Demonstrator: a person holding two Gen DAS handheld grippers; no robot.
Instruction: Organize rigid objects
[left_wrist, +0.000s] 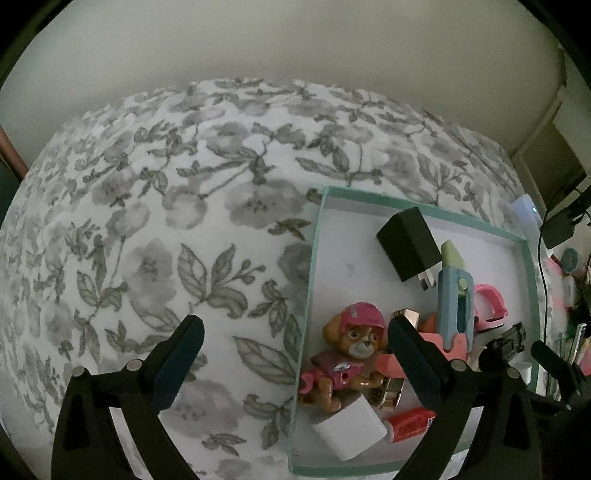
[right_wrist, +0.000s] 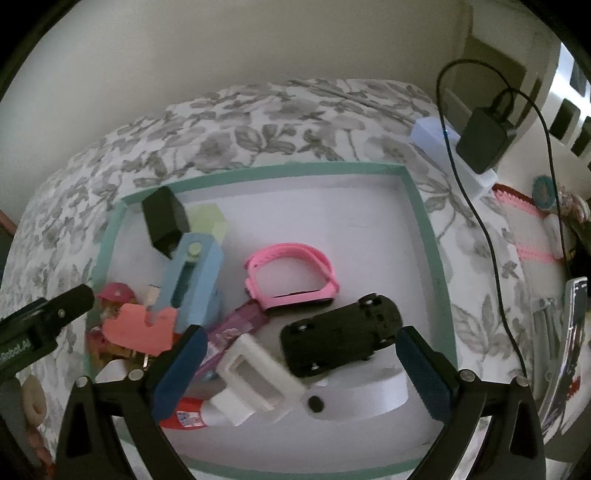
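Right wrist view: your right gripper (right_wrist: 299, 354) spread, empty, above black toy car (right_wrist: 340, 334) in tray (right_wrist: 430, 236). Left gripper (left_wrist: 295, 341) spread, straddling tray's left wall, pup figure (left_wrist: 345, 354) between fingers.

Both views are dim and low in contrast, with muted, greyish colours. Light is soft and diffuse; its source cannot be determined. Shadows are faint, falling close beneath the objects in the tray (right_wrist: 424, 206). No glare noted. Fisheye distortion bows the floral bedcover (left_wrist: 147, 221) into a dome, with black vignetting at the corners. Edge detail at far right is smeared; the right wrist view shows slight overall softness.
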